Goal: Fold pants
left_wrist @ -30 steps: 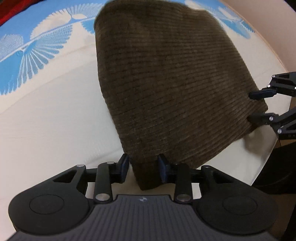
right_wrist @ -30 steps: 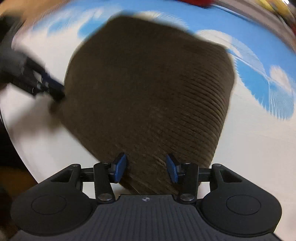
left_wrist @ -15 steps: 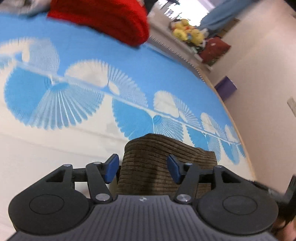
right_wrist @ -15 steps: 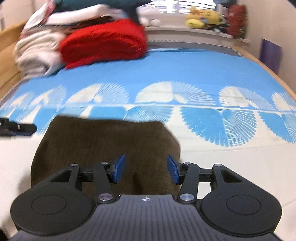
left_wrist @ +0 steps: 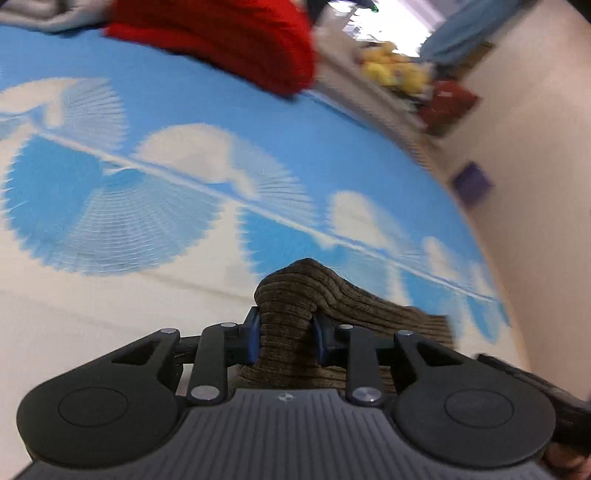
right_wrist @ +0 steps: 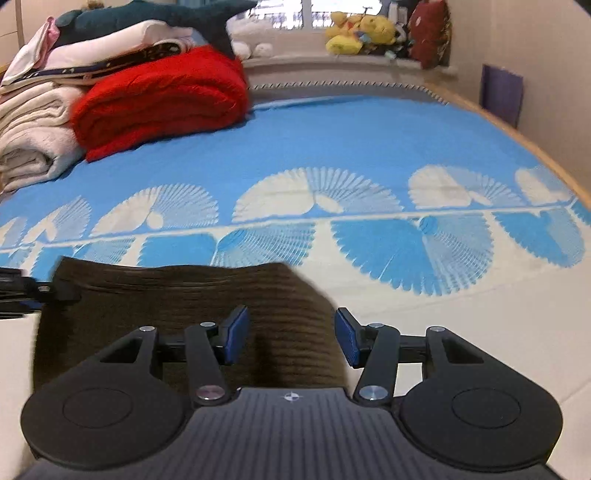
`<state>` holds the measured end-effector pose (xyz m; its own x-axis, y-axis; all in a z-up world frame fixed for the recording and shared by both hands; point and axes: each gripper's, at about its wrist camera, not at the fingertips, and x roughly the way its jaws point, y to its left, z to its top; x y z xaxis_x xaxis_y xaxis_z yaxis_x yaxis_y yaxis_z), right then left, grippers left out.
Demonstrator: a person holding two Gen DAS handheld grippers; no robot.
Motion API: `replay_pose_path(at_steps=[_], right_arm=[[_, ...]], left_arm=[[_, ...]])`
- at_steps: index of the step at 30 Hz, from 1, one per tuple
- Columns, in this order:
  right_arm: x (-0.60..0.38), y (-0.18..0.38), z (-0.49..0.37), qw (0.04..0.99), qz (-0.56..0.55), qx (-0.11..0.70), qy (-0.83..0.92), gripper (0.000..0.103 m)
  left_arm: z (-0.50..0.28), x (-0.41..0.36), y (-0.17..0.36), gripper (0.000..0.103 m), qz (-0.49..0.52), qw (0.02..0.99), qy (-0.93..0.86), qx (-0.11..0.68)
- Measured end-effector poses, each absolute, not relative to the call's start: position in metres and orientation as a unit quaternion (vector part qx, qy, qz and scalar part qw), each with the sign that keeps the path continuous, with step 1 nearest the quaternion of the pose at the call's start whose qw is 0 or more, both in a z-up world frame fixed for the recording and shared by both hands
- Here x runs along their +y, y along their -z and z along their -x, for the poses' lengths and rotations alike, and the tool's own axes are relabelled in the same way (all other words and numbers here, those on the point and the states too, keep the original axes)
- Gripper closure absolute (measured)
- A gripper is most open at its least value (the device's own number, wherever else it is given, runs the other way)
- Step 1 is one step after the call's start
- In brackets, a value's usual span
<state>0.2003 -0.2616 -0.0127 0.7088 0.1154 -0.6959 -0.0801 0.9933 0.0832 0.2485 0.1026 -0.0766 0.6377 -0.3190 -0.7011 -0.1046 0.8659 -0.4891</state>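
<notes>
The brown corduroy pants (right_wrist: 184, 306) lie folded on the bed near its front edge. In the left wrist view my left gripper (left_wrist: 286, 338) is shut on a bunched fold of the pants (left_wrist: 295, 295), lifted slightly off the bed. In the right wrist view my right gripper (right_wrist: 290, 341) is open, its blue pads either side of the pants' right edge without pinching it. The left gripper shows at the far left of that view (right_wrist: 44, 291), at the pants' left corner.
A blue-and-white patterned sheet (right_wrist: 351, 155) covers the bed. A red folded blanket (right_wrist: 162, 99) and a stack of pale bedding (right_wrist: 33, 129) lie at the back left. Yellow plush toys (right_wrist: 362, 31) sit on the sill. A wall (right_wrist: 554, 92) runs along the right.
Both cameras tilted up from looking down on the pants to a low view across the bed. The left gripper closed on a fold of the pants. The right gripper stayed open.
</notes>
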Motion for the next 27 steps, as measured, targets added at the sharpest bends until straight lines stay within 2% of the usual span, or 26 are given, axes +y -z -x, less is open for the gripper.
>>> replay_pose_path(at_steps=[3,4,6,9,10,11,13,16,17,19,27], right_arm=[[-0.259,0.019,-0.21,0.921,-0.035,0.385,-0.047,0.05],[-0.257,0.025,-0.215,0.916,-0.037,0.397,-0.044,0.05],[-0.252,0.036,-0.222,0.909,-0.037,0.413,-0.039,0.05],[-0.242,0.047,-0.232,0.908,-0.005,0.419,-0.017,0.045],[-0.24,0.05,-0.235,0.907,-0.001,0.421,-0.008,0.046],[-0.239,0.055,-0.24,0.905,-0.001,0.425,-0.001,0.046],[-0.237,0.063,-0.247,0.903,0.003,0.43,0.009,0.046],[-0.231,0.07,-0.255,0.905,0.02,0.424,0.022,0.046],[-0.23,0.073,-0.257,0.905,0.022,0.425,0.026,0.046],[-0.23,0.076,-0.262,0.902,0.016,0.43,0.029,0.046],[-0.235,0.074,-0.263,0.898,-0.007,0.439,0.024,0.046]], left_arm=[[-0.256,0.11,0.088,0.064,0.263,0.849,0.07,0.453],[-0.257,0.108,0.084,0.057,0.245,0.849,0.078,0.462],[-0.25,0.104,0.067,0.056,0.192,0.875,0.051,0.442],[-0.234,0.105,0.039,0.059,0.136,0.917,0.014,0.375],[-0.23,0.104,0.033,0.064,0.129,0.924,0.034,0.358],[-0.228,0.102,0.03,0.074,0.131,0.923,0.07,0.354],[-0.229,0.092,0.034,0.085,0.124,0.914,0.128,0.365],[-0.236,0.071,0.061,0.086,0.048,0.906,0.113,0.406],[-0.241,0.068,0.077,0.084,0.021,0.899,0.084,0.429],[-0.242,0.066,0.091,0.084,0.011,0.896,0.071,0.439],[-0.22,0.067,0.054,0.083,0.013,0.904,0.104,0.415]])
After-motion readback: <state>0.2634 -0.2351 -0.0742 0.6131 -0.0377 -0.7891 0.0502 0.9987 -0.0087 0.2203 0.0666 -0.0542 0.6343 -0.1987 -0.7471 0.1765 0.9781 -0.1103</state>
